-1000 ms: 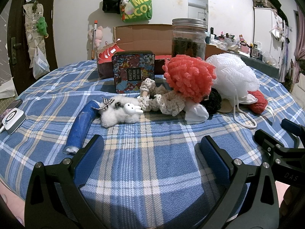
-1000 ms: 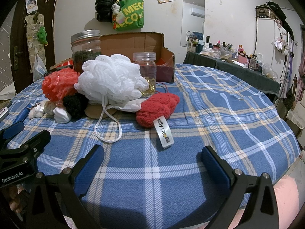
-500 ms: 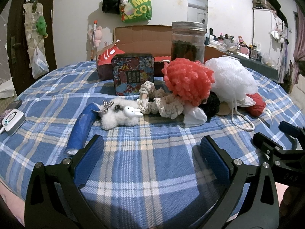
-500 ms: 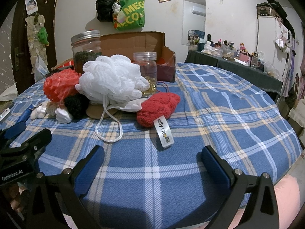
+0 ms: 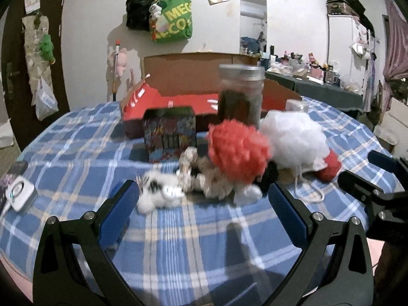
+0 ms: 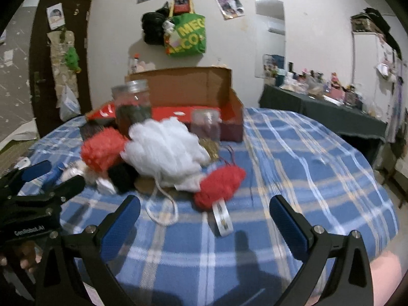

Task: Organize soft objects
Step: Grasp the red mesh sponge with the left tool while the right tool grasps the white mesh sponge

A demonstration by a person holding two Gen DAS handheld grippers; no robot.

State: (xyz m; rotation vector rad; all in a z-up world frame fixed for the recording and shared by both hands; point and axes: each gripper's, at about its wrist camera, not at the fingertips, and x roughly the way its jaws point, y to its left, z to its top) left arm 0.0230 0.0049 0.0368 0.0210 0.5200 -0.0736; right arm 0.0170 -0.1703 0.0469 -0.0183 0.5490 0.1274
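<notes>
Soft objects (image 5: 237,153) lay heaped ahead of both wide-open, empty claws, left (image 5: 202,206) and right (image 6: 204,216). Seemingly approach step; next, closing on one piece.

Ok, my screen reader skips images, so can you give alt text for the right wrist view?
The open right gripper hovers over a blue plaid tablecloth, facing a red knitted piece and a white mesh pouf. Behind them stands a cardboard box; the left gripper enters from the left.

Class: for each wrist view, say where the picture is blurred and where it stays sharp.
Left wrist view: the red pompom and white bath pouf smear with motion blur, while the left gripper looks crisp. Right wrist view: the same pile is softened, and the right gripper is sharp.
</notes>
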